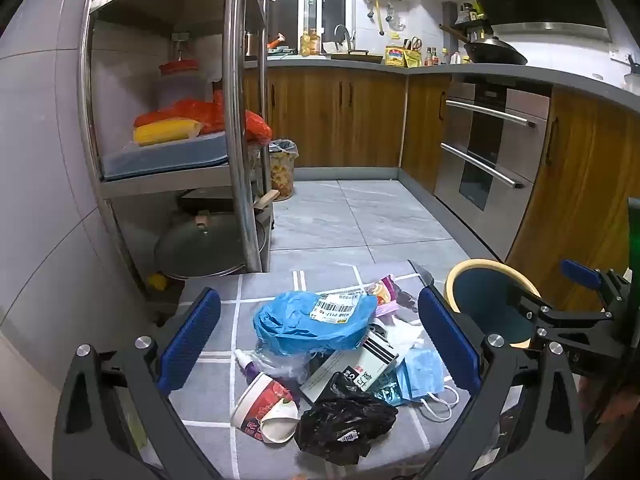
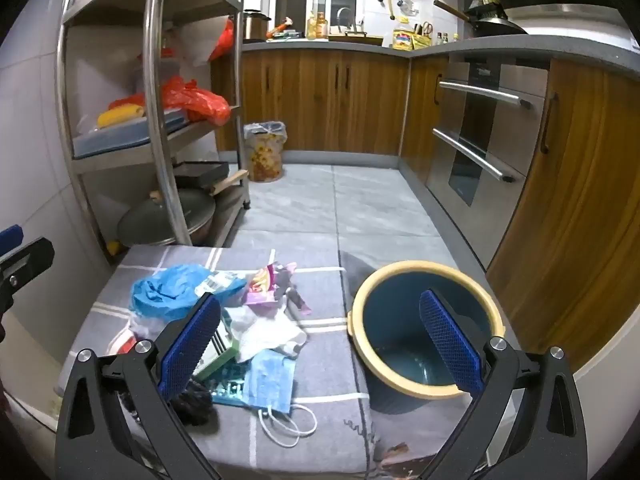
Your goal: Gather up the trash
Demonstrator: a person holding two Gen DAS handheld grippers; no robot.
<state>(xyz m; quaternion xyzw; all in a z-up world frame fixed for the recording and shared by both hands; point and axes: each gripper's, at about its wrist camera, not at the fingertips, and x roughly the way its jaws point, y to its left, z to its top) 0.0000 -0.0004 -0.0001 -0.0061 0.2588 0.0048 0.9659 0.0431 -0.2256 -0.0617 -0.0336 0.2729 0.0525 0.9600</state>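
Both the left tongs and right tongs are held wide apart, empty. Left of the bin, trash is piled on the tabletop.

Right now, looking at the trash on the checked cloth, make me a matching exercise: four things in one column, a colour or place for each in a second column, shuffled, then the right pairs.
Things:
1. plastic bag with the shipping label
2. face mask
3. crumpled bag nearest the camera in the left wrist view
4. bin

Descriptions:
A. black
B. yellow rim, dark blue inside, right of the pile
C. light blue with white ear loops
D. bright blue, at the far left of the pile

Pairs: 1-D, 2-C, 3-A, 4-B
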